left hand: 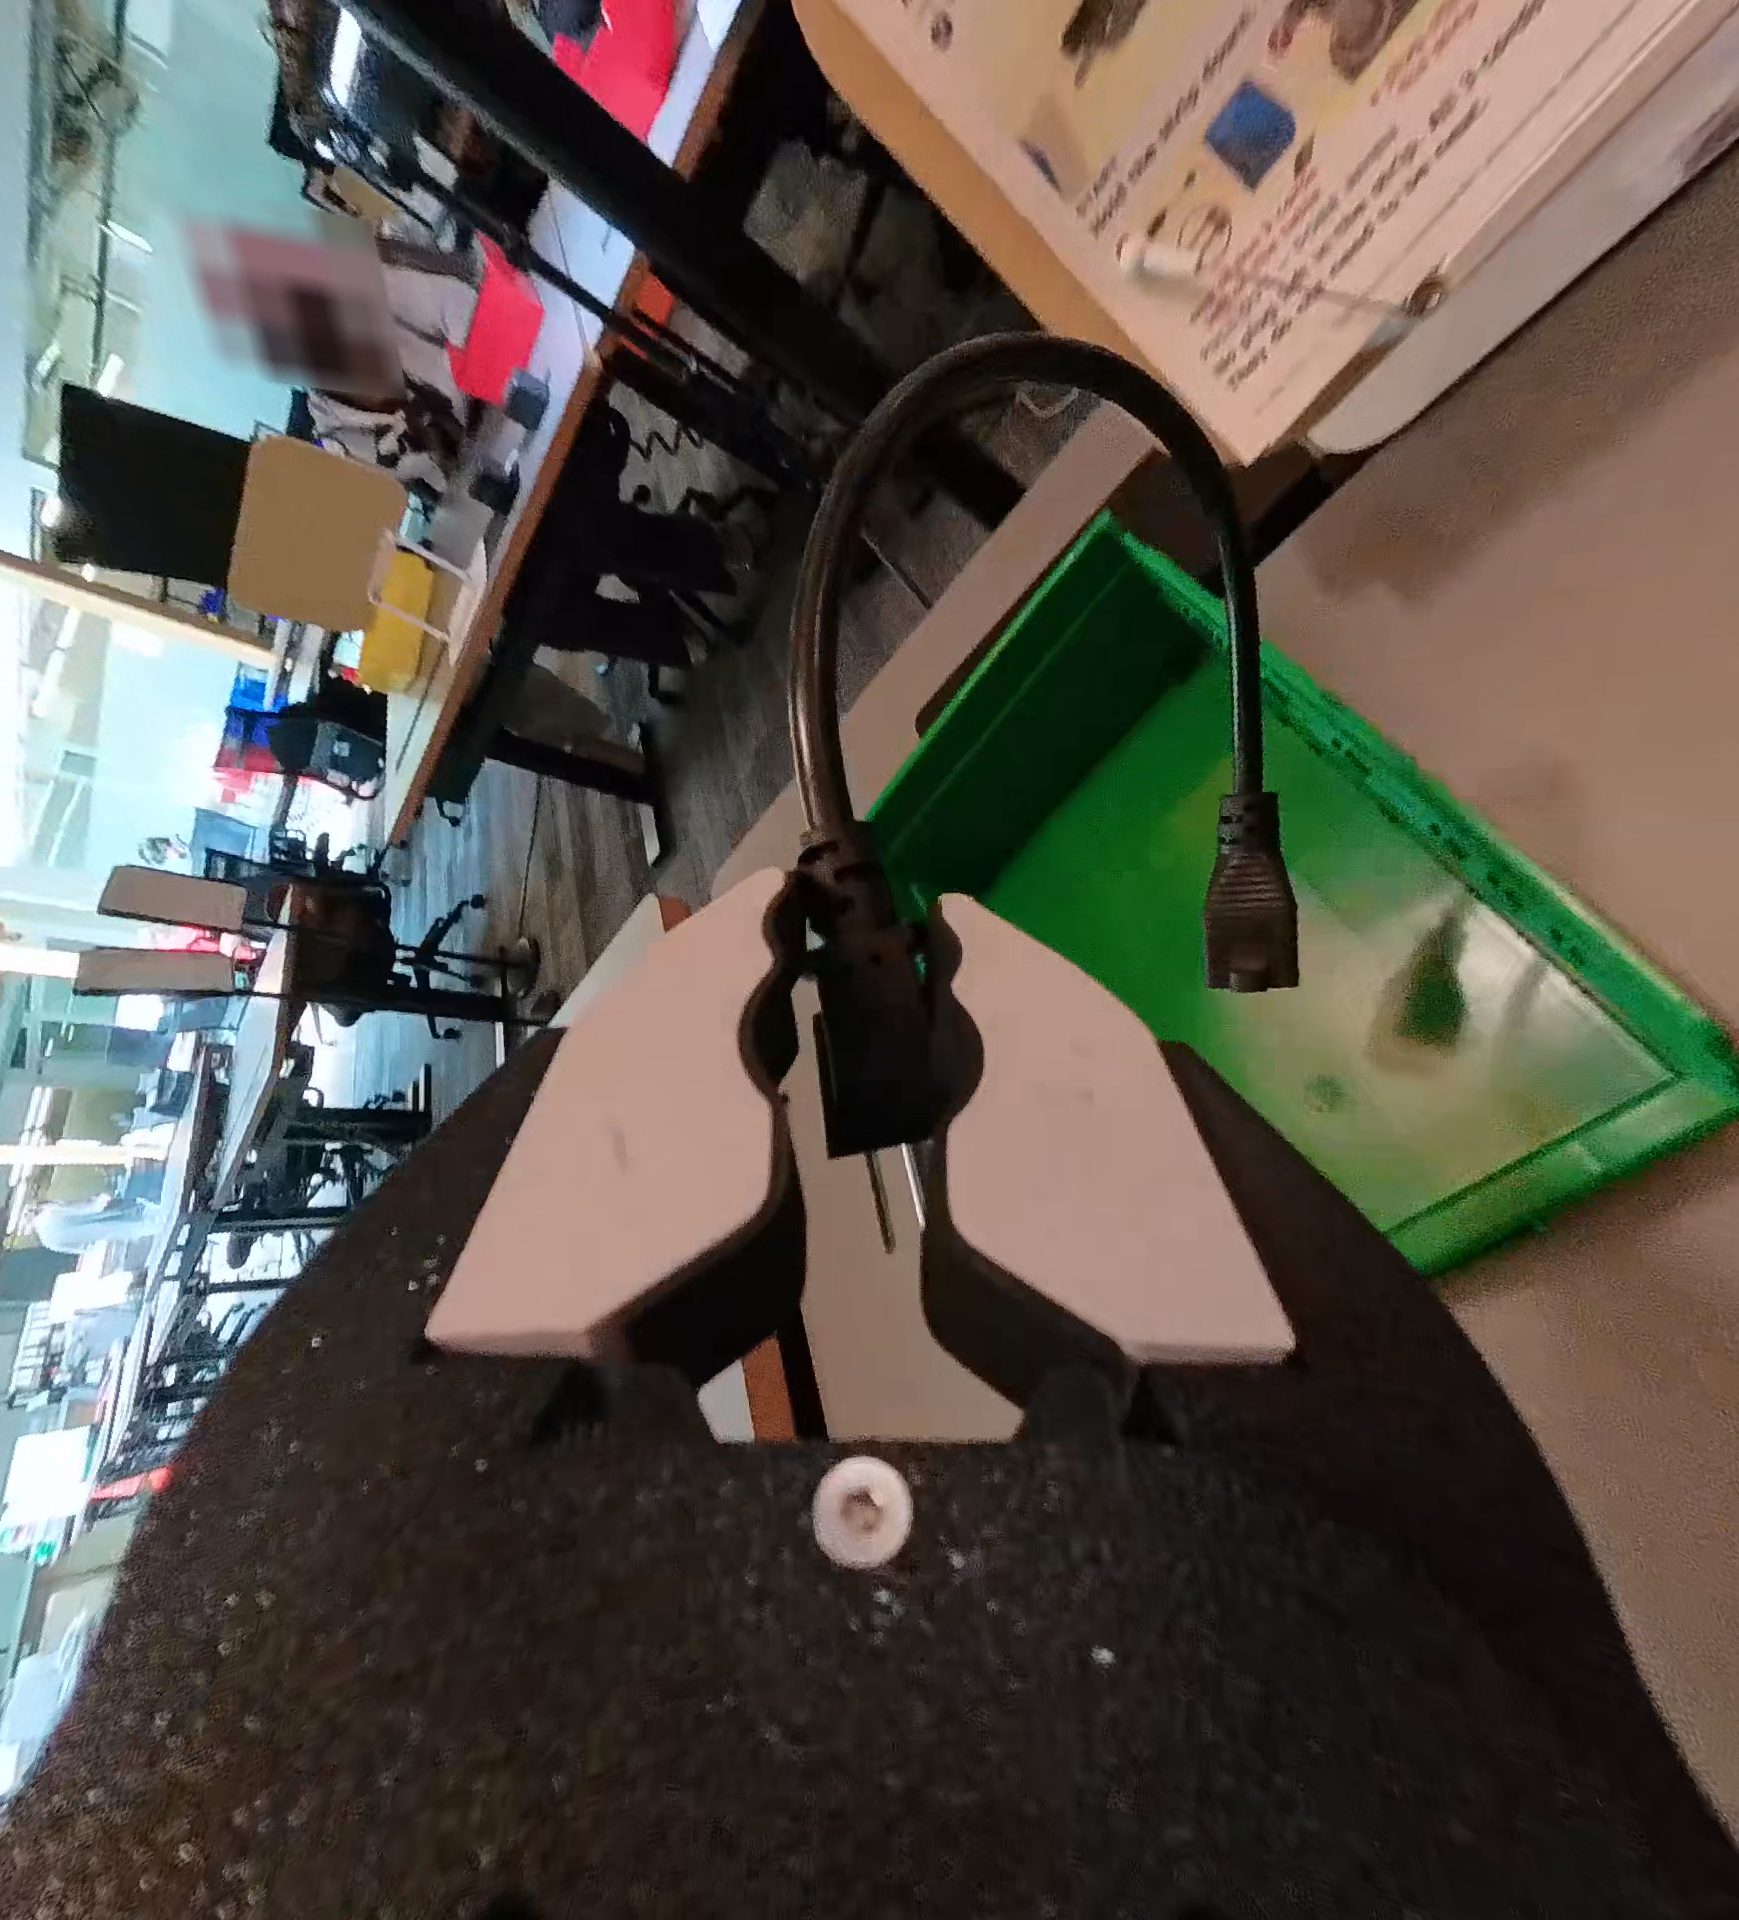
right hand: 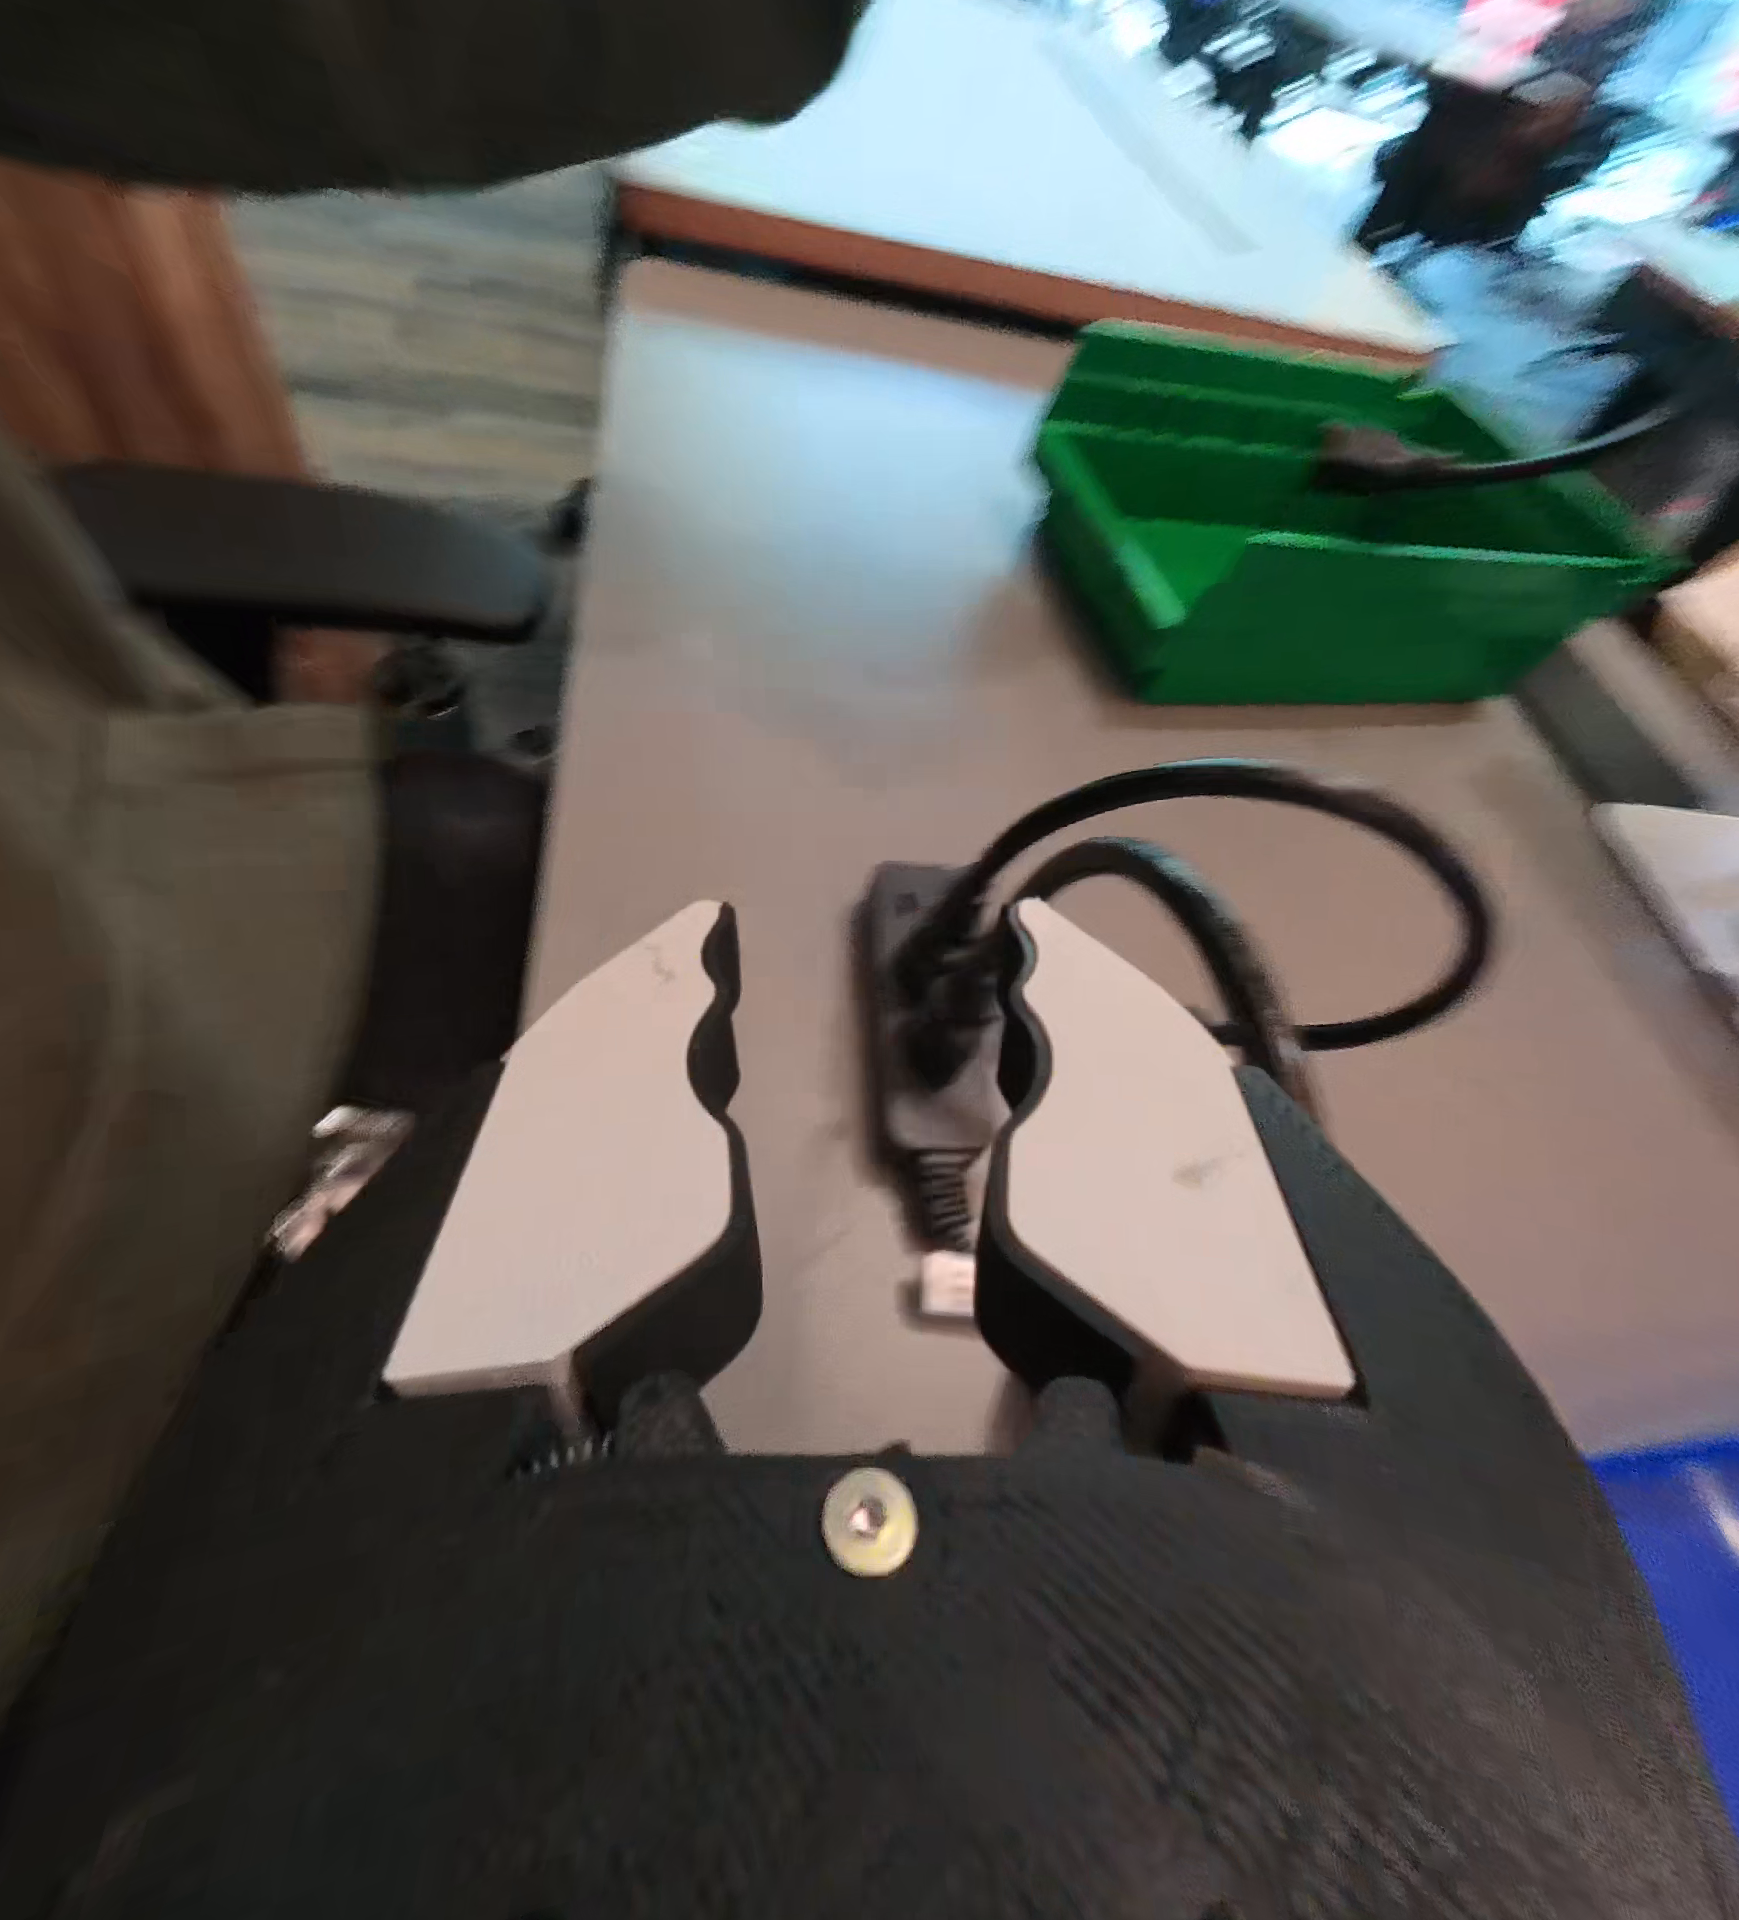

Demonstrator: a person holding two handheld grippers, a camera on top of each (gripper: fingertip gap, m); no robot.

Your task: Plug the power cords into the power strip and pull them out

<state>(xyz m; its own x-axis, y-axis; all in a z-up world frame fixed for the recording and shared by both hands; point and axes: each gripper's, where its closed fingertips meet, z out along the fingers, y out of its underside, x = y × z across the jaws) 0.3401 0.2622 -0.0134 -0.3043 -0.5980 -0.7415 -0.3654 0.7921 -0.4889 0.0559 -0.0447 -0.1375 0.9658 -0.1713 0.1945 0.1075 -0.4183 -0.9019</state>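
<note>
A plain grey table [right hand: 740,644] carries the whole scene, and beyond its far edge lies wood-look flooring and a big open room of long desks, dark chairs and red and yellow boxes, all tilted sideways in the left wrist view. On the table sits a green bin [left hand: 1364,935], open at the top with a shiny floor; the right wrist view finds the same bin [right hand: 1364,613] far and to the right. At the far right of the left wrist view a white printed board [left hand: 1364,177] leans at the table's edge. Up close, the left gripper [left hand: 860,997] is clamped on the black plug [left hand: 870,1049] of a short power cord [left hand: 948,416], metal prongs pointing back toward the camera; the cord arches up and over, and its other connector [left hand: 1251,914] dangles free in front of the bin. That loop crosses in front of the bin's near wall and part of the room behind. Over to the right wrist view, blurred with motion: the right gripper [right hand: 870,987] hangs with its fingers spread wide and nothing between them. Just beyond them the black power strip [right hand: 922,1029] lies flat on the table with two black cords [right hand: 1364,831] plugged in, curling away to the right; the right finger [right hand: 1135,1143] covers the strip's edge. Only this view shows the strip, a chair armrest [right hand: 325,551] on the left, grey clothing [right hand: 117,883] near left and something blue [right hand: 1727,1621] at near right.
</note>
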